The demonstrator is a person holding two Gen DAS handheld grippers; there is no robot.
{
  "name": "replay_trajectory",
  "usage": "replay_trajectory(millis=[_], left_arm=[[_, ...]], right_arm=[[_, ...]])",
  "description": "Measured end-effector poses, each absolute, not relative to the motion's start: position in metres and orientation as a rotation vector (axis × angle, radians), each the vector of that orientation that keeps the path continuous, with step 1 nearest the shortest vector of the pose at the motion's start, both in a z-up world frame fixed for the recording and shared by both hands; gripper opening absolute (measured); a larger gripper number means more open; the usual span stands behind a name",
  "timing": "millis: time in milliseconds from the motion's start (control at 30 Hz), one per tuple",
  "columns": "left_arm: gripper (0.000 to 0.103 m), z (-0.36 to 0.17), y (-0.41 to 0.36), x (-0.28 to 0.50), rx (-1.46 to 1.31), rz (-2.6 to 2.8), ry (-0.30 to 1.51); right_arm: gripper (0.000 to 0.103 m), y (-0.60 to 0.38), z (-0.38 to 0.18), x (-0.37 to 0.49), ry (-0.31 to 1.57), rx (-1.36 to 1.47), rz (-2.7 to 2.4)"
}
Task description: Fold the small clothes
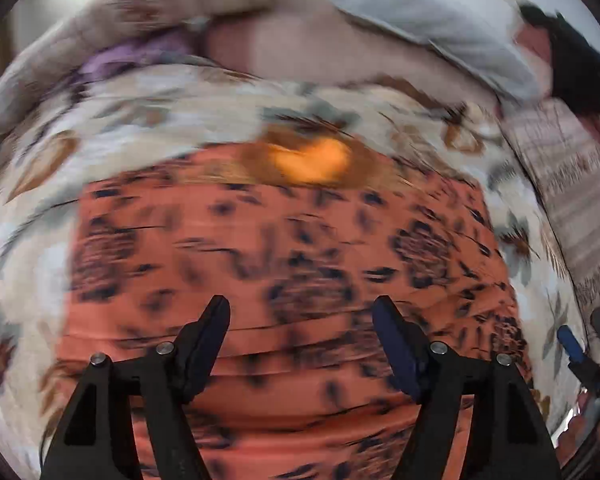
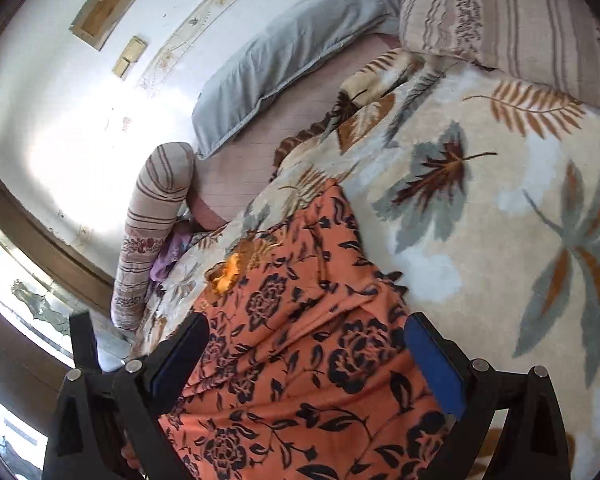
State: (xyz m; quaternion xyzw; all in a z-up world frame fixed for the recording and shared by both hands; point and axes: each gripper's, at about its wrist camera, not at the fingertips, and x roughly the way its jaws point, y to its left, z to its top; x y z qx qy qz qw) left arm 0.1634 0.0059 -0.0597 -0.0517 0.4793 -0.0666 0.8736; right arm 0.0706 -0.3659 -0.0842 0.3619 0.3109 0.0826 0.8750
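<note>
Left gripper (image 1: 302, 320) fingers spread wide, nothing between them — hovering over the orange floral garment (image 1: 284, 264). Right gripper (image 2: 306, 344) same: fingers apart, cloth visible in the gap but not pinched.

Garment lies spread on the leaf-print blanket (image 2: 500, 200) on the bed, filling the lower centre of both frames; in the right wrist view it runs from the bottom edge up toward frame centre.

Handling, my read: thin, light, limp fabric, probably a bit slick. It won't hold shape and will drape and bunch when lifted. The plush blanket underneath may drag on it. Best hold is at an edge or corner, pinching a single layer, one gripper per corner so the fold line stays straight.

View differences:
- Left wrist frame is motion-blurred — pattern smeared, edges hard to place. It does show the other gripper at lower right.
- Right wrist frame is sharp: garment's right edge and top corner, an orange-yellow patch (image 2: 228, 272) near its upper left edge, grey pillow (image 2: 284, 56), striped pillow (image 2: 500, 12), wall at upper left.
</note>
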Motion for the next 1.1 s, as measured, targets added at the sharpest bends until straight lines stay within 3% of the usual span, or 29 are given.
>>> replay_trajectory(millis=[167, 400, 433, 467, 500, 533, 567, 600, 633, 800, 900, 967, 1033, 1067, 1100], left_arm=[[0.075, -0.052, 0.106, 0.137, -0.175, 0.079, 0.915], [0.075, -0.084, 0.155, 0.131, -0.289, 0.135, 0.953], [0.075, -0.087, 0.157, 0.131, -0.291, 0.130, 0.955], [0.075, -0.092, 0.156, 0.133, -0.292, 0.123, 0.955], [0.075, -0.095, 0.156, 0.133, -0.290, 0.116, 0.954], [0.075, -0.097, 0.155, 0.135, -0.287, 0.115, 0.953], [0.075, -0.098, 0.156, 0.135, -0.287, 0.116, 0.951], [0.075, -0.098, 0.155, 0.137, -0.290, 0.115, 0.949], [0.075, -0.097, 0.156, 0.137, -0.295, 0.116, 0.949], [0.075, -0.076, 0.162, 0.128, -0.297, 0.116, 0.876], [0.076, -0.083, 0.153, 0.144, -0.308, 0.116, 0.919], [0.076, -0.109, 0.136, 0.163, -0.231, 0.092, 1.059], [0.081, -0.123, 0.125, 0.168, -0.142, 0.114, 1.078], [0.081, -0.122, 0.122, 0.168, -0.121, 0.124, 1.069], [0.081, -0.121, 0.121, 0.168, -0.115, 0.129, 1.073]], right_arm=[[0.099, -0.341, -0.089, 0.125, 0.722, 0.875, 0.296], [0.096, -0.319, -0.147, 0.178, 0.930, 1.064, 0.153], [0.090, -0.318, -0.148, 0.179, 0.918, 1.072, 0.134], [0.077, -0.316, -0.147, 0.182, 0.909, 1.056, 0.115], [0.058, -0.315, -0.146, 0.185, 0.912, 1.036, 0.095], [0.046, -0.315, -0.148, 0.189, 0.926, 1.023, 0.087], [0.024, -0.314, -0.151, 0.195, 0.957, 0.994, 0.068], [0.011, -0.313, -0.153, 0.198, 0.977, 0.958, 0.036], [0.008, -0.312, -0.150, 0.197, 0.975, 0.923, 0.017], [0.007, -0.299, -0.090, 0.158, 0.814, 0.696, 0.004], [0.014, -0.290, -0.127, 0.172, 0.972, 0.586, -0.036], [0.015, -0.292, -0.144, 0.174, 0.963, 0.597, -0.016], [0.031, -0.297, -0.134, 0.165, 0.921, 0.609, -0.037], [0.054, -0.300, -0.124, 0.159, 0.893, 0.600, -0.061], [0.066, -0.303, -0.114, 0.153, 0.856, 0.590, -0.076]])
